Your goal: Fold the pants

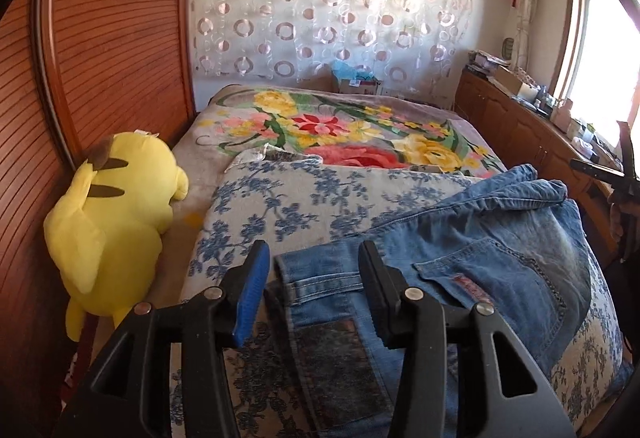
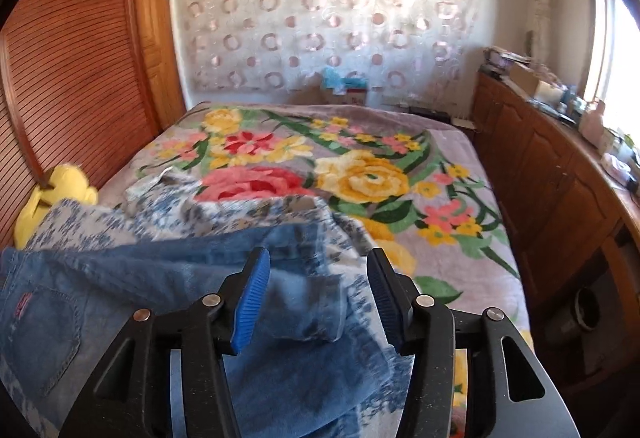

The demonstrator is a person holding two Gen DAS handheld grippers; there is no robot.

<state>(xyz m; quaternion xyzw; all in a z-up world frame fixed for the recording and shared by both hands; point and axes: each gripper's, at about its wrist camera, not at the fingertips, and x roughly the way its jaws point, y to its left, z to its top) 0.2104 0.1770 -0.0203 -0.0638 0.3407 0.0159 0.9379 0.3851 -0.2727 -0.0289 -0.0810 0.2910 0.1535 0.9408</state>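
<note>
Between the spread fingers of the left tongs (image 1: 310, 270) lay the waistband of the jeans (image 1: 480, 246), and the right tongs (image 2: 318, 276) likewise stood apart over a bunched denim fold. The jeans sprawled on a blue-flowered cloth (image 1: 300, 198) at the bed's near edge. Beyond lay a floral blanket (image 2: 360, 166), with a yellow plush (image 1: 116, 206) at the bed's left edge.

Faded blue denim pants (image 1: 500, 238) lie on a grey cloth with blue flowers (image 1: 304, 198), a yellow plush toy (image 1: 112, 222) at nine o'clock, a red-and-yellow floral blanket (image 2: 360, 166) at twelve.
</note>
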